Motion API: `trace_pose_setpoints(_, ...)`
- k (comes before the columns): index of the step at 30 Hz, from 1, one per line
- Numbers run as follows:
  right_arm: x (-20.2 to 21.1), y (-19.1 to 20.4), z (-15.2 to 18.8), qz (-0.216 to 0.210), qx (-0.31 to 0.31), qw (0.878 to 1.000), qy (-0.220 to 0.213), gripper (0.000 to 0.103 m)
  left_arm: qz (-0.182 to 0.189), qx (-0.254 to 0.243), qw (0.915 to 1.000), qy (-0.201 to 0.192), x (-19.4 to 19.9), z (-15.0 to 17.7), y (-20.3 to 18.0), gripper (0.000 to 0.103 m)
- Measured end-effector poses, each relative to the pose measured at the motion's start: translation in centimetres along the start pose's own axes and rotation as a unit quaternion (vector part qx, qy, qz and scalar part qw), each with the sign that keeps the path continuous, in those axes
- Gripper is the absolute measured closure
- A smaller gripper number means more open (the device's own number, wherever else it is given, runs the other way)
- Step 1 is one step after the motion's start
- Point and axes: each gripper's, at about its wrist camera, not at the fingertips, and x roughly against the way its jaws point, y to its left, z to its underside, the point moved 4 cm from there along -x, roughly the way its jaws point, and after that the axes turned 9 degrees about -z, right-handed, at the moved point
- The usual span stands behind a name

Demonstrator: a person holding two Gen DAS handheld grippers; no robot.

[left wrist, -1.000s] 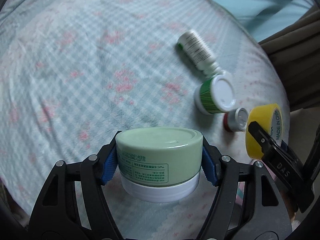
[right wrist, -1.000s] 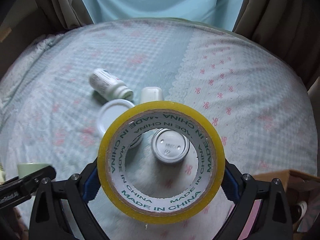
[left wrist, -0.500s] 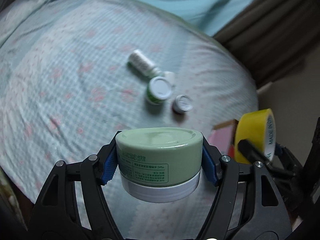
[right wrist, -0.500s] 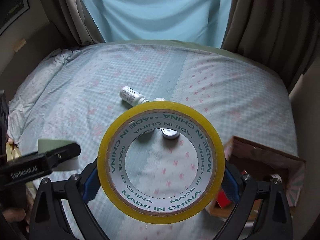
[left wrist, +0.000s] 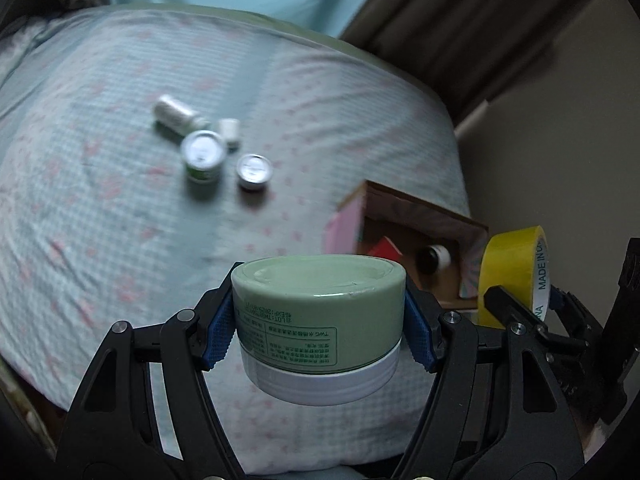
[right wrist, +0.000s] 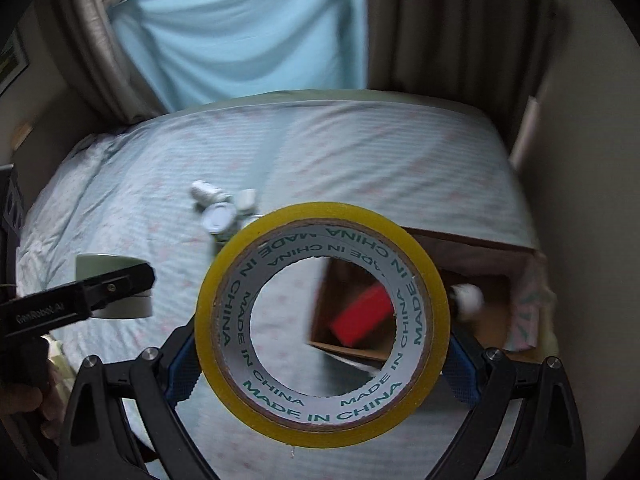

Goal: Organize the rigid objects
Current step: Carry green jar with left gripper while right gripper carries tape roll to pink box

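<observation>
My left gripper (left wrist: 318, 332) is shut on a pale green jar (left wrist: 318, 308) with a white base, held upside down above the bed's near part. My right gripper (right wrist: 322, 364) is shut on a yellow tape roll (right wrist: 322, 324), which also shows in the left wrist view (left wrist: 514, 272). An open cardboard box (left wrist: 416, 216) stands at the bed's right side, also visible behind the tape (right wrist: 480, 256); it holds a red item (right wrist: 362, 314) and a black-and-white item (left wrist: 434, 256). The jar also shows at the left of the right wrist view (right wrist: 114, 286).
On the checked bedsheet (left wrist: 120, 220) lie a white bottle (left wrist: 174, 112), a green-sided jar (left wrist: 202, 156), a small white cap (left wrist: 230, 130) and a small silver-topped jar (left wrist: 254, 170). Curtains (right wrist: 248, 36) hang behind the bed. A wall (left wrist: 560, 120) stands to the right.
Both grippers have lifted and pulled back from the bed with their loads. The bottles and jars look smaller and farther away. The cardboard box has come more fully into view.
</observation>
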Motion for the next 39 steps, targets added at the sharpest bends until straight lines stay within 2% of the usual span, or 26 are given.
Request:
trace_pose_setpoints(9, 0.7, -11.3, 0.5, 0.007, -0.09, 0.996, 0.005, 0.006, 0.011, -0.07, 0.9972, 0.024, -4.1, -0.3, -9.7, 0.035)
trace_pose_setpoints(14, -2.1, -16.5, 0.6, 0.007, -0.139, 0.99, 0.018, 0.006, -0.002, -0.111, 0.9929, 0.042, -8.0, -0.3, -14.3, 0.035)
trace_pose_setpoints(22, -7.3, -21.5, 2.0, -0.015, -0.216, 0.976, 0.03, 0.006, -0.027, -0.145, 0.9838, 0.101, -15.0, 1.6, -17.9, 0.035)
trace_pose_setpoints(26, -8.8, -22.2, 2.7, -0.028, -0.234, 0.972, 0.024, 0.006, -0.042, -0.19, 0.9729, 0.125, -17.8, 3.2, -19.2, 0.035)
trace_pose_setpoints(30, -10.1, -23.0, 2.8, -0.034, -0.258, 0.966, 0.01, 0.006, -0.059, -0.25, 0.9589, 0.121, -19.0, 3.9, -20.3, 0.035)
trace_pose_setpoints(34, -11.2, -23.6, 2.7, -0.008, -0.258, 0.966, 0.019, 0.006, -0.071, -0.294, 0.9465, 0.112, -20.0, 3.9, -21.5, 0.035)
trace_pose_setpoints(39, -11.9, -24.2, 3.0, -0.001, -0.271, 0.962, 0.032, 0.006, -0.062, -0.33, 0.9361, 0.104, -20.5, 4.2, -22.5, 0.035)
